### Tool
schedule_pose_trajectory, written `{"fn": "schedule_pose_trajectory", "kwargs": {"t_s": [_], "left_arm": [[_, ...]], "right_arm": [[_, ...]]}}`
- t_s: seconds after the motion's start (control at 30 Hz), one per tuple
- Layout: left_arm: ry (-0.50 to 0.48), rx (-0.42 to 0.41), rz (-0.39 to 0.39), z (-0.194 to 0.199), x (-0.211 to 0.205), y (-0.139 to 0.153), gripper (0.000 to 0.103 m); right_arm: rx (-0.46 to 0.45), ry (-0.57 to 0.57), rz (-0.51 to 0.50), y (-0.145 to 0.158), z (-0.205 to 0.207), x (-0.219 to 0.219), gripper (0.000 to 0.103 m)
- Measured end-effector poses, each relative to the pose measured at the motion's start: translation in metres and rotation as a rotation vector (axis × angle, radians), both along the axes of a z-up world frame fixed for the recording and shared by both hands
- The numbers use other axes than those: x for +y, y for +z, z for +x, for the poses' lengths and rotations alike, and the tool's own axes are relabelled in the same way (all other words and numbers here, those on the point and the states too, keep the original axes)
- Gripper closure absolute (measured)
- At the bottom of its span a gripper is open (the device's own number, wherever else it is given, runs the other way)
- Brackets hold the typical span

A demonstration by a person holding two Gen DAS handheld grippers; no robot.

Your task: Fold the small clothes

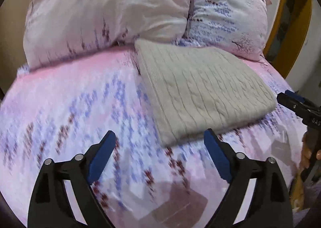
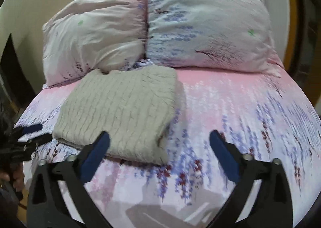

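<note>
Your left gripper (image 1: pixel 159 137) stood wide open with nothing between its blue pads (image 1: pixel 101 156); only the patterned bedsheet (image 1: pixel 70 97) showed in the gap, and the near edge of the folded grey knit sweater (image 1: pixel 202 89) lay just beyond the right-hand pad, whether touching it you could not tell. Your right gripper (image 2: pixel 159 137) was spread just as wide and also held nothing. Its left-hand finger (image 2: pixel 94 153) crossed in front of the sweater's near edge, hiding that part. The sweater lay flat on the bed, its far corner tucked against the two pillows (image 1: pixel 112 7). In each wrist view the other gripper was cut off at the frame's edge, showing only a black tip and part of a hand (image 1: pixel 310 153). Motion blur smeared the sheet's pattern, most heavily in the left wrist view.
</note>
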State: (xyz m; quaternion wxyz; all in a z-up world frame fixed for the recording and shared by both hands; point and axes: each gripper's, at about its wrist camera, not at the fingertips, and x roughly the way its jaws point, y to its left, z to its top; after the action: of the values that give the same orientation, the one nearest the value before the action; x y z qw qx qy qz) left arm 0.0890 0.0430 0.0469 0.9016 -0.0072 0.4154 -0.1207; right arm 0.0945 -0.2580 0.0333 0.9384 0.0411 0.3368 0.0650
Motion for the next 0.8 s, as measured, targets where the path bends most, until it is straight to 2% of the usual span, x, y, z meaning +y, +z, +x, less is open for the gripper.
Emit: {"fn": "schedule_pose_trajectory", "kwargs": {"t_s": [0.1, 0.2, 0.33, 0.43, 0.63, 0.73, 0.8], "left_arm": [[-0.001, 0.051, -0.012, -0.001, -0.006, -0.010, 0.010], [0.024, 0.057, 0.036, -0.002, -0.016, -0.016, 0.002], [0.035, 0.080, 0.041, 0.001, -0.020, -0.021, 0.001], [0.055, 0.110, 0.049, 0.004, -0.019, -0.028, 0.001], [0.075, 0.126, 0.114, 0.004, -0.026, -0.033, 0.001], [0.076, 0.132, 0.155, 0.005, -0.031, -0.034, 0.001], [0.077, 0.131, 0.154, 0.006, -0.031, -0.034, 0.001]], "right_arm": [[0.056, -0.056, -0.008, -0.007, -0.002, 0.000, 0.002], [0.087, -0.033, -0.024, -0.017, -0.005, 0.008, 0.002], [0.129, -0.019, -0.070, -0.031, -0.007, 0.024, 0.002], [0.154, -0.009, -0.064, -0.038, -0.008, 0.031, 0.002], [0.217, -0.013, -0.068, -0.053, -0.003, 0.040, 0.002], [0.215, -0.019, -0.078, -0.054, -0.003, 0.044, 0.002], [0.215, -0.024, -0.088, -0.055, -0.003, 0.047, 0.002]]}}
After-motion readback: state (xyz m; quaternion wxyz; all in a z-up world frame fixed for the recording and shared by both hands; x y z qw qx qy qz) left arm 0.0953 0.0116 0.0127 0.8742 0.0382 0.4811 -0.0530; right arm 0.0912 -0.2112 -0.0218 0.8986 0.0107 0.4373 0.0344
